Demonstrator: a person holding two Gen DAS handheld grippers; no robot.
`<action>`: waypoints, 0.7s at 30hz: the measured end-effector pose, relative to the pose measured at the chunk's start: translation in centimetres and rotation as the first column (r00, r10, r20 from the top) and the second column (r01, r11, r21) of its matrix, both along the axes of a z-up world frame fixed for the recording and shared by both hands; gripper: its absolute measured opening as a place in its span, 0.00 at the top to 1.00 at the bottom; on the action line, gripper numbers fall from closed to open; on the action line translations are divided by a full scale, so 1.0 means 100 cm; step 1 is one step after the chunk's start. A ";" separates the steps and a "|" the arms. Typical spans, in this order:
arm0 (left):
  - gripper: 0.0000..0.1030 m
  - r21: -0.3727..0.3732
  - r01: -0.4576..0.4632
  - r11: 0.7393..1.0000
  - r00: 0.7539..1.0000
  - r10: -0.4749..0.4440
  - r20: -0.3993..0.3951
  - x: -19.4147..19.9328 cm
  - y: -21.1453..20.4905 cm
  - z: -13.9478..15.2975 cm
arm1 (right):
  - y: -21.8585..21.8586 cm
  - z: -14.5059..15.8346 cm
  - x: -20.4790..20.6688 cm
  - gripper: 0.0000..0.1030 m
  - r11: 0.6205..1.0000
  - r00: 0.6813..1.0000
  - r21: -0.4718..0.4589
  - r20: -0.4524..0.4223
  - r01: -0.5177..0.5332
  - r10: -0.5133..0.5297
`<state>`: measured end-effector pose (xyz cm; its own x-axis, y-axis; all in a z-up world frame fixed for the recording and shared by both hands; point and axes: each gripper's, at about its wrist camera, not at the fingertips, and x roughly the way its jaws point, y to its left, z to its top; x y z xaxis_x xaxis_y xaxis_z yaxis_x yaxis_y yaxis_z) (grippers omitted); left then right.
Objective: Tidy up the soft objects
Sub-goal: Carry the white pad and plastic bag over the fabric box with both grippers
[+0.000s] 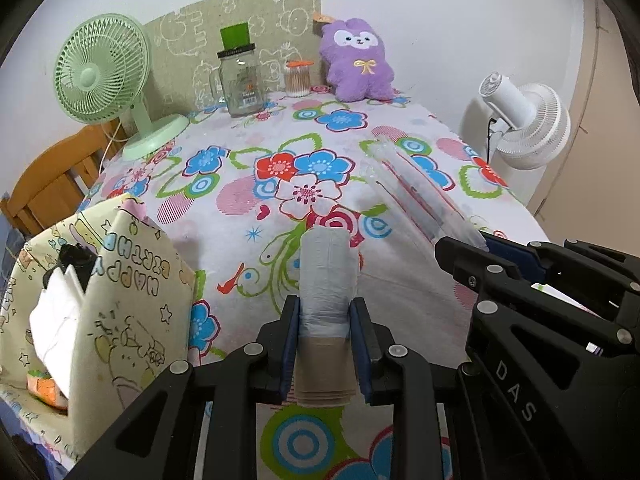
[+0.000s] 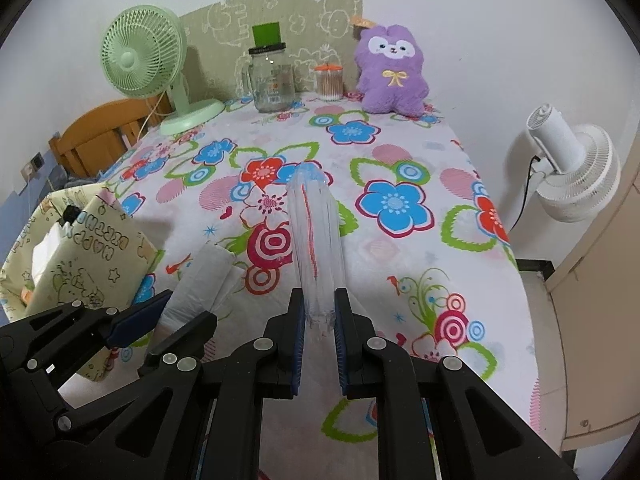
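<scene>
My left gripper [image 1: 326,332] is shut on a roll of grey plastic bags [image 1: 326,276] with a brown cardboard core, held just above the floral tablecloth [image 1: 404,304]. My right gripper [image 2: 319,320] is shut on the near end of a long clear plastic packet with red stripes [image 2: 316,232], which points away over the table. The two grippers are side by side: the right gripper [image 1: 484,246] shows in the left wrist view with its packet [image 1: 416,196], and the left gripper [image 2: 164,324] shows in the right wrist view with its roll [image 2: 200,284]. A purple plush toy [image 1: 358,60] [image 2: 390,70] stands against the back wall.
A cream "Happy Birthday" fabric bin [image 1: 120,288] [image 2: 84,248] with white items inside sits at the table's left edge. At the back stand a green desk fan [image 1: 104,72], a glass jar [image 1: 240,80] and a cotton-swab tub [image 1: 298,80]. A white floor fan [image 2: 572,168] stands right, a wooden chair [image 2: 100,136] left.
</scene>
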<state>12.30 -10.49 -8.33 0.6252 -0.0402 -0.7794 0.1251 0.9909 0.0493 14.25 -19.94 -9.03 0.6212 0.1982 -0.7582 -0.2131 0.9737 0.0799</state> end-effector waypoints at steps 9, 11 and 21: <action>0.77 -0.014 0.029 0.999 0.999 -0.028 0.034 -0.019 -0.001 0.019 | -0.005 0.022 -0.024 0.84 0.999 0.998 -0.006 0.057 0.032 -0.032; 0.77 -0.012 0.034 0.999 0.998 -0.033 0.049 -0.022 -0.001 0.025 | -0.005 0.028 -0.028 0.84 0.999 0.997 -0.001 0.067 0.034 -0.034; 0.77 -0.018 0.049 0.999 0.993 -0.047 0.108 -0.041 0.003 0.053 | -0.002 0.059 -0.049 0.84 0.999 0.990 -0.001 0.132 0.046 -0.045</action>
<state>8.23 -10.14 -3.07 0.7020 -0.0877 -0.7067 0.1675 0.9849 0.0442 9.34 -20.17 -3.11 0.7240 0.1646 -0.6698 -0.1768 0.9829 0.0504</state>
